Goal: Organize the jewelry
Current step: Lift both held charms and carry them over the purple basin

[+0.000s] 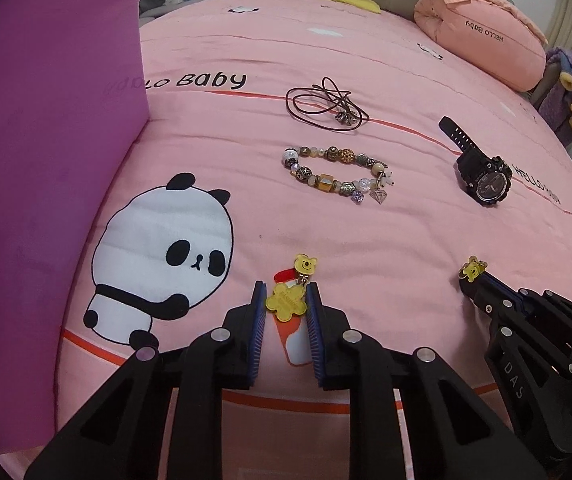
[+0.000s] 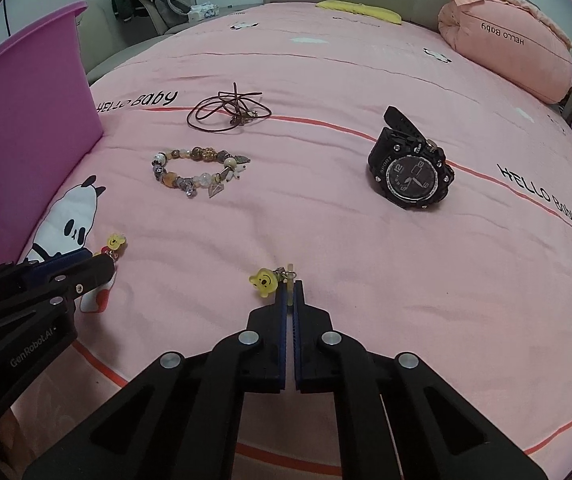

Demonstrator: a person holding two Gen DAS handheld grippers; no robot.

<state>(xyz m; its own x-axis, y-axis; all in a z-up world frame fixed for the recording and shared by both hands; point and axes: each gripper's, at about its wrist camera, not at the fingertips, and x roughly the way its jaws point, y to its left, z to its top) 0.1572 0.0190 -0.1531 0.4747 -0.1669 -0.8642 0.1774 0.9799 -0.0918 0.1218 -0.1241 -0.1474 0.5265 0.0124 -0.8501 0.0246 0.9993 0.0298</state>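
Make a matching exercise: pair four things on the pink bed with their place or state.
1. black sport watch
2. beaded charm bracelet
3. brown cord necklace
4. yellow flower-shaped charm

A. between the left tongs
B. farthest back, by the red line
C. right of the bracelet
D. between necklace and bear charms

Pairs: 1-C, 2-D, 3-B, 4-A

"HELLO Baby" on bedspread (image 2: 325,232) and pillow (image 2: 505,52); "SPORT" on watch (image 2: 411,174); "GenRobot.AI" on left claw (image 2: 102,268)
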